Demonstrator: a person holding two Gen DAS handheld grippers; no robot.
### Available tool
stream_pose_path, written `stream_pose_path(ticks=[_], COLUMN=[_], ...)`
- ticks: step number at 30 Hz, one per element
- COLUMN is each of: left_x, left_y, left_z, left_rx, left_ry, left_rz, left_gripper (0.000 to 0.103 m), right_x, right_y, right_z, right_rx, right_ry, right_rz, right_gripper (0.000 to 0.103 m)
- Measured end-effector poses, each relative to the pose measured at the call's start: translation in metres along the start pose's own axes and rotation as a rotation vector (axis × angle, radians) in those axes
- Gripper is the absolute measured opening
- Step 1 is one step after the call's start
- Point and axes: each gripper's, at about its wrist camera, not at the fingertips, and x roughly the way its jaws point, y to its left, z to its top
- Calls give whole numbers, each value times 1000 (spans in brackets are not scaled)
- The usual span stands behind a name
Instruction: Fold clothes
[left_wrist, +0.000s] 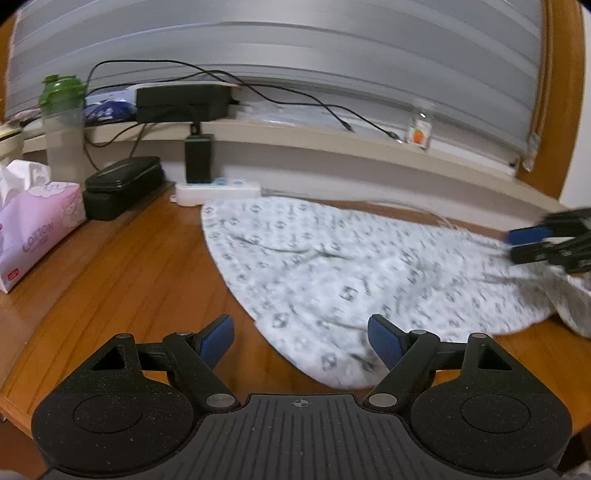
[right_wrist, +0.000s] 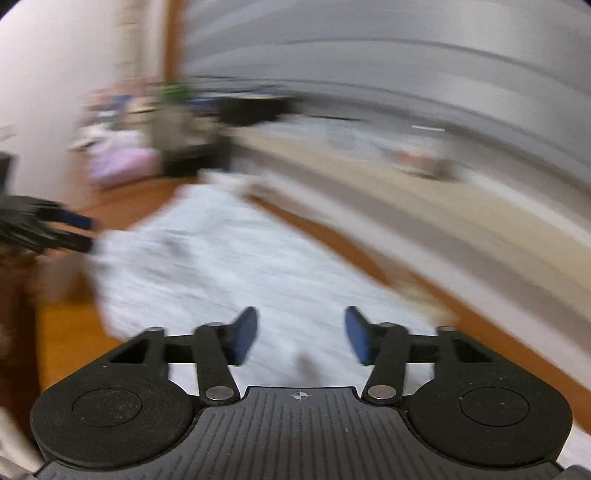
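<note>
A white garment (left_wrist: 332, 273) printed with small grey marks lies spread flat on the wooden table (left_wrist: 122, 258), reaching from near the white power strip (left_wrist: 218, 192) at the back toward the near edge. The left gripper (left_wrist: 301, 341) hovers over the garment's near left border with its blue pads wide apart; one pad is over bare wood, the other over the cloth, and nothing is pinched between them. In the left wrist view the right gripper (left_wrist: 532, 245) shows blurred at the far right, low over the cloth's bunched right end; whether it touches the fabric cannot be told. Its own camera is heavily smeared, yet the right gripper's pads (right_wrist: 243, 336) plainly stand apart with only the pale cloth lying below the gap, no fabric caught between them. From that side the left gripper appears at the garment's opposite edge. A pink tissue pack (left_wrist: 37, 229), a black case (left_wrist: 122, 184) and a green-capped bottle (left_wrist: 62, 125) stand left of the garment, well apart from it.
</note>
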Motion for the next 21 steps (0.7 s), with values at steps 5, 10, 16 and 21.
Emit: stream_pose_path(ticks=[5, 10, 16, 21], left_x=[0, 1, 6, 9], left_y=[-11, -21, -33, -39], left_z=[-7, -11, -11, -13], left_rx=[30, 55, 75, 90], left_ry=[22, 27, 33, 37], left_rz=[-10, -13, -35, -46], left_gripper=[82, 82, 82, 82], right_x=[56, 71, 59, 53], right_y=[60, 77, 65, 65], right_z=[17, 17, 7, 4], right_rx=[-95, -113, -79, -137], right_ry=[58, 94, 120, 119], right_rz=[137, 185, 217, 236], right_gripper=[35, 37, 37, 40])
